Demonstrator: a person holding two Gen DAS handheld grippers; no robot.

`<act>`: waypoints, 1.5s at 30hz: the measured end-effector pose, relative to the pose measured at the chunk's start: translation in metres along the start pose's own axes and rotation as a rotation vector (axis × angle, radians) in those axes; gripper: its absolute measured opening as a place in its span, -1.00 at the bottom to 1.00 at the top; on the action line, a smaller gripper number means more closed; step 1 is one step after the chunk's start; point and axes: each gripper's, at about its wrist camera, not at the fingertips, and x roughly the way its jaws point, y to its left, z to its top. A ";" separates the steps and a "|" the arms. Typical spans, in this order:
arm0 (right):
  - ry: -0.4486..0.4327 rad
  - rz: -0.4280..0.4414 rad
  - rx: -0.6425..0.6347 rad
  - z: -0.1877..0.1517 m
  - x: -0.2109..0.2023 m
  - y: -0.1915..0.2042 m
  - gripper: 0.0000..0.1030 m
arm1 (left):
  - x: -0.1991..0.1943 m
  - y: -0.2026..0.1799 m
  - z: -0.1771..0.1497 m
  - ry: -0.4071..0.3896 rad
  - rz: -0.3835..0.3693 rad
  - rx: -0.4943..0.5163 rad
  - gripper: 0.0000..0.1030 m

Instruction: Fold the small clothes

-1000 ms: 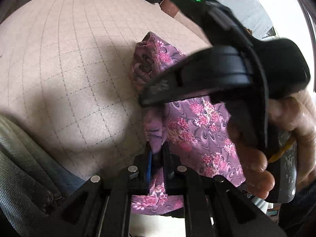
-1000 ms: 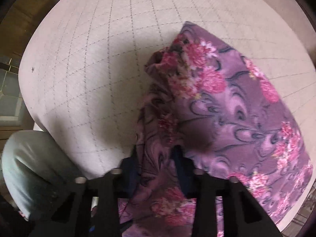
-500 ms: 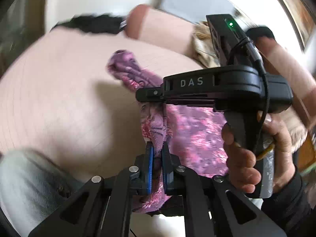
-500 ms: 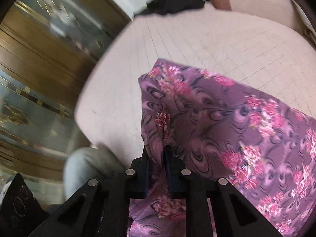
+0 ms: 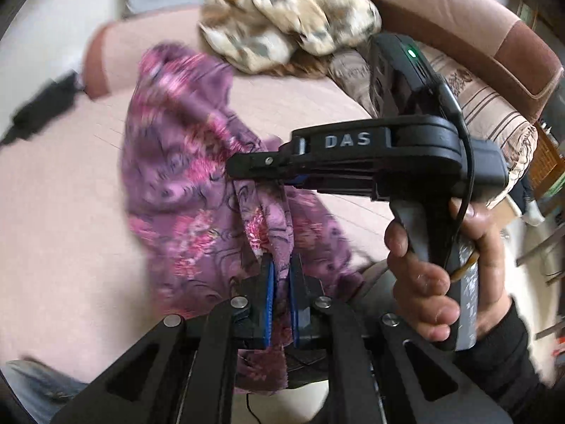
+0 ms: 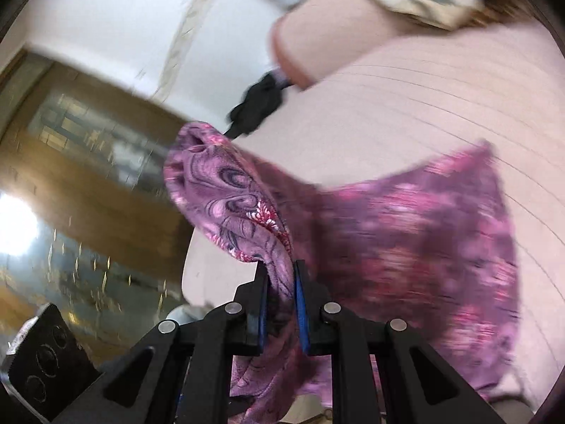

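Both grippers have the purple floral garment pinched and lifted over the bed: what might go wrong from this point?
1. The left gripper and right gripper each clamp only a narrow bunched edge of the purple garment; a sharp tug may pull it free.
2. The cloth hangs twisted and gathered, so it may land creased on the pink bedcover and need smoothing.
3. The patterned fabric pile lies close behind; a swinging hem might catch it.
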 end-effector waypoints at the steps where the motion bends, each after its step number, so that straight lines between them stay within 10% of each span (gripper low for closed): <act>1: -0.011 0.013 0.040 -0.001 -0.004 -0.019 -0.72 | 0.012 -0.003 0.005 0.011 -0.019 -0.009 -0.86; 8: -0.050 0.057 0.266 0.003 -0.019 -0.104 -0.66 | 0.067 -0.015 0.010 0.112 -0.093 0.002 -0.80; 12: -0.046 0.016 0.311 0.001 -0.020 -0.114 -0.54 | 0.051 0.002 -0.001 0.098 -0.178 -0.063 -0.34; 17: -0.102 0.013 0.359 -0.001 -0.031 -0.121 0.45 | 0.029 0.040 -0.016 0.047 -0.102 -0.149 -0.22; 21: -0.101 -0.047 0.267 -0.004 -0.032 -0.104 0.46 | 0.035 0.072 -0.025 0.043 0.042 -0.187 -0.22; 28: -0.036 -0.344 0.105 0.000 -0.012 -0.079 0.04 | 0.043 0.104 -0.032 0.065 0.018 -0.298 -0.04; 30: -0.091 -0.396 0.047 -0.001 -0.021 -0.065 0.17 | 0.048 0.114 -0.019 0.054 0.032 -0.341 0.32; 36: -0.056 -0.478 -0.024 0.037 -0.016 -0.040 0.46 | 0.049 0.149 0.014 0.025 0.048 -0.436 0.36; 39: -0.083 -0.513 -0.055 0.065 -0.001 -0.038 0.25 | 0.068 0.164 0.037 0.032 0.064 -0.475 0.36; 42: -0.065 -0.434 0.012 0.074 0.016 -0.060 -0.89 | 0.088 0.174 0.052 0.045 0.091 -0.488 0.36; 45: -0.124 -0.482 0.005 0.071 0.010 -0.066 -0.89 | 0.098 0.178 0.059 0.043 0.039 -0.499 0.36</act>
